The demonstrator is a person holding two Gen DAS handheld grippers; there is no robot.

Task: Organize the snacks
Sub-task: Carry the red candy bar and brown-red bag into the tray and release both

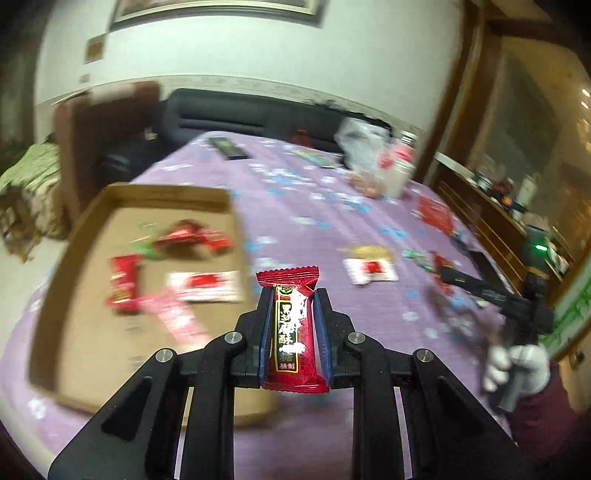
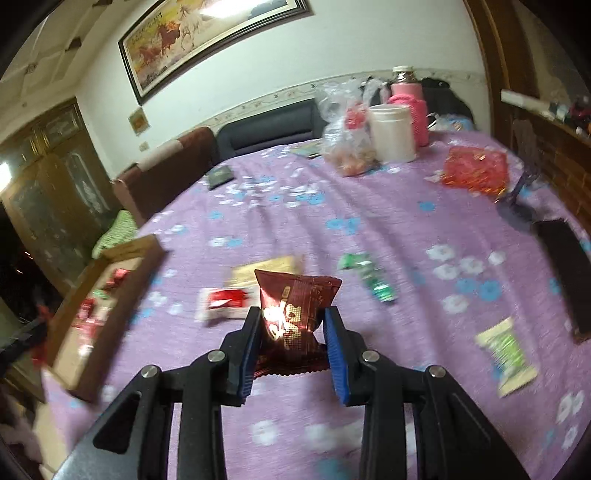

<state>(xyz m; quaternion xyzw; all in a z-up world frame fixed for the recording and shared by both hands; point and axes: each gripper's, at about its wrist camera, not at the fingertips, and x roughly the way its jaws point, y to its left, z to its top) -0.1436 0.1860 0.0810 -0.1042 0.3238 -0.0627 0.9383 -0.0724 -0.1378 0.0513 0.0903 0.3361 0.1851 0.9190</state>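
Left wrist view: the left claw [image 1: 290,325] pinches a bright red foil-wrapped candy bar with gold lettering [image 1: 291,332] above the purple flowered tabletop [image 1: 314,206], just right of the shallow brown cardboard tray [image 1: 155,192] already holding several snacks; it should likely clear the tray's rim before release. Right wrist view: the right claw [image 2: 291,343] grips a dark maroon crinkled snack packet [image 2: 295,310] over the same cloth, the tray lying at far left, loose packets scattered around, and a horse painting [image 2: 207,33] on the wall.
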